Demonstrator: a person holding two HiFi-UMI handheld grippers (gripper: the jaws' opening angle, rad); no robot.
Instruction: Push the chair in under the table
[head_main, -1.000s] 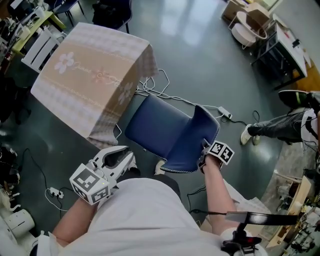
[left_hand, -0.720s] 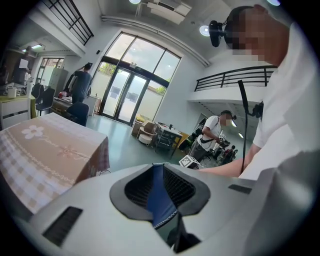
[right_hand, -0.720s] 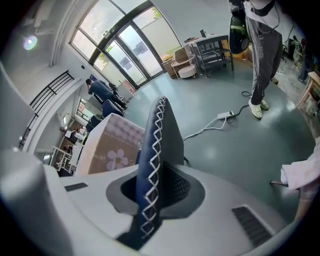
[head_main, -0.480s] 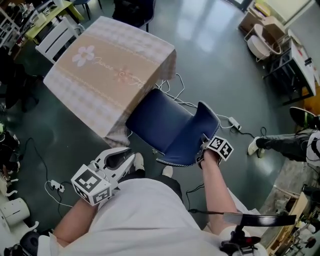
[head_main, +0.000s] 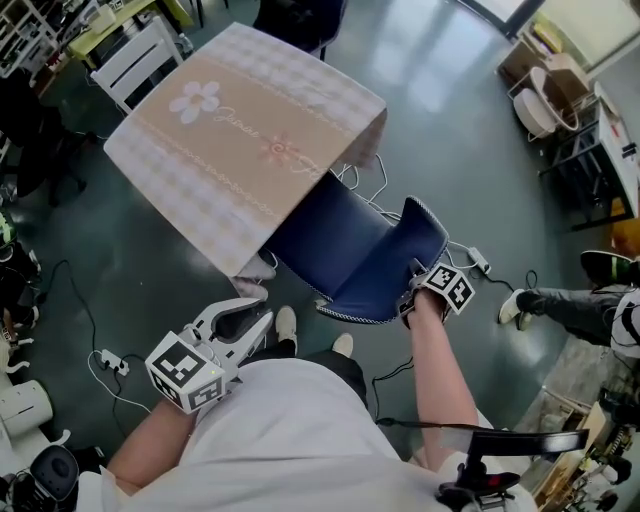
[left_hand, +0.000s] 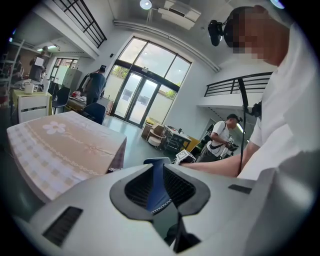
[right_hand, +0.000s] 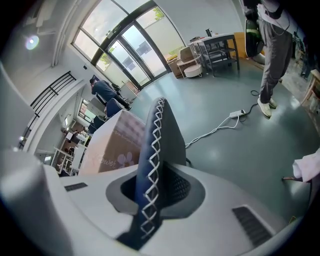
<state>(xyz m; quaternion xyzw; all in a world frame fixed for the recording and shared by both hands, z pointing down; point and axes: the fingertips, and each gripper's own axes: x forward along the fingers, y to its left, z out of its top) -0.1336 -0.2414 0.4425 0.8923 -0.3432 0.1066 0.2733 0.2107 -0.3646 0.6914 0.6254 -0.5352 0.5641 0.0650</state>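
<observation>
A blue chair (head_main: 350, 255) stands at the table (head_main: 250, 130), which wears a beige and pink checked cloth; the front of the seat lies under the cloth's hanging edge. My right gripper (head_main: 412, 292) is shut on the top edge of the backrest (right_hand: 160, 135), whose white-stitched rim runs between the pads. My left gripper (head_main: 262, 318) hangs free at my left side, short of the chair. Its jaws stand a narrow gap apart with nothing between them. The chair (left_hand: 158, 162) shows far off through that gap, with the table (left_hand: 55, 145) to its left.
White cables (head_main: 365, 175) and a power strip (head_main: 478, 262) lie on the grey floor beyond the chair. Another person's legs (head_main: 565, 305) stand at the right. A white chair (head_main: 140, 60) sits behind the table, shelving (head_main: 560, 90) at the far right. My shoes (head_main: 286, 325) are just behind the seat.
The chair has slid toward the table, and its seat now reaches under the cloth. My right gripper went along with the backrest, and my left gripper moved forward beside it.
</observation>
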